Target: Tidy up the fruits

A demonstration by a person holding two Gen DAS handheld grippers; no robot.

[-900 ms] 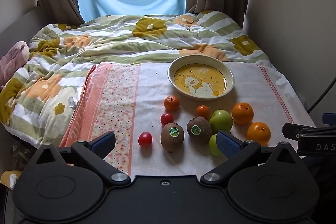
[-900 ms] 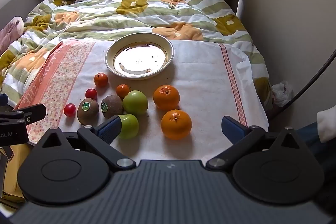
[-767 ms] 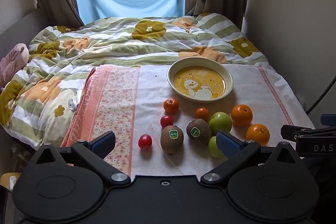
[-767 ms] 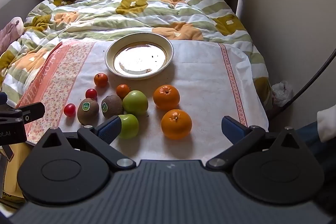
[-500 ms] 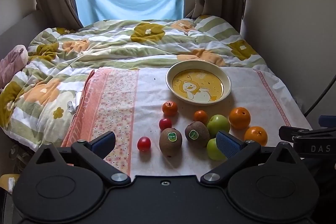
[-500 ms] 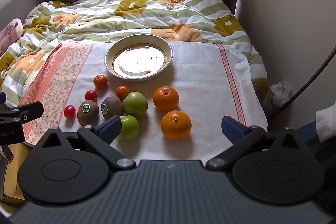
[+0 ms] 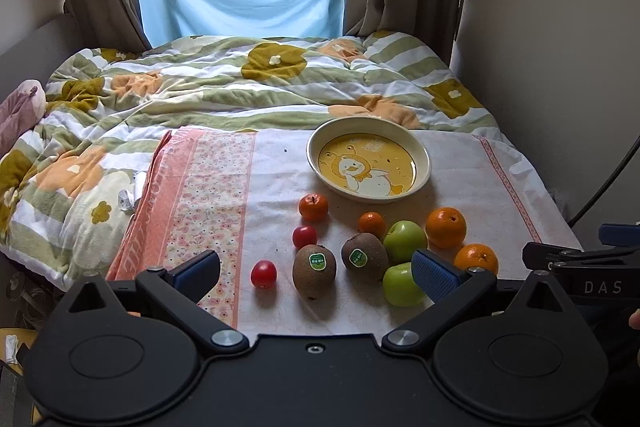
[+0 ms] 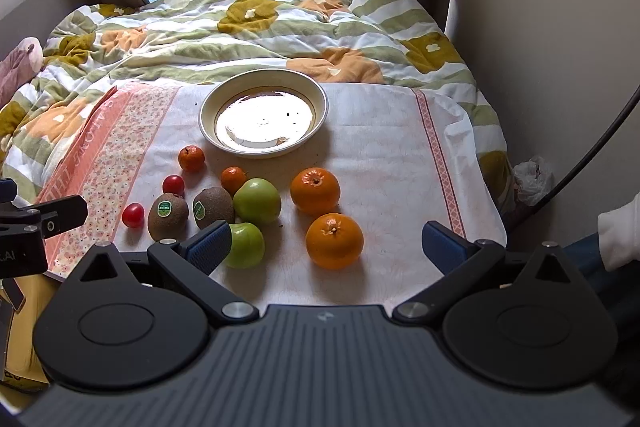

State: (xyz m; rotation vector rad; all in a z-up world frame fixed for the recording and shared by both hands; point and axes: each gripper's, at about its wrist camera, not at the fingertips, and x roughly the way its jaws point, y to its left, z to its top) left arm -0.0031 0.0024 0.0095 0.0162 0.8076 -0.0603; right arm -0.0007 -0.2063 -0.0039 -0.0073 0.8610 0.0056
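Fruit lies on a white cloth (image 7: 460, 163) on the bed: two kiwis (image 7: 314, 270) (image 8: 213, 207), two green apples (image 7: 405, 241) (image 8: 257, 200), two large oranges (image 7: 445, 227) (image 8: 334, 241), two small tangerines (image 7: 313, 207) and two red tomatoes (image 7: 263, 273). A cream plate with a duck picture (image 7: 368, 159) (image 8: 263, 118) stands empty behind them. My left gripper (image 7: 316, 273) is open and empty, near the front kiwi. My right gripper (image 8: 326, 245) is open and empty, around the near orange's position. Each gripper shows at the other view's edge.
A floral quilt (image 7: 240, 83) covers the bed behind the cloth. A pink patterned towel strip (image 7: 200, 195) lies left of the fruit. A wall (image 7: 560, 47) and a black cable (image 7: 612, 175) are at the right; curtains and a window are behind.
Both grippers have pulled back and tilted up slightly, so the fruit sits a little farther off. Both stay open. No fruit has moved.
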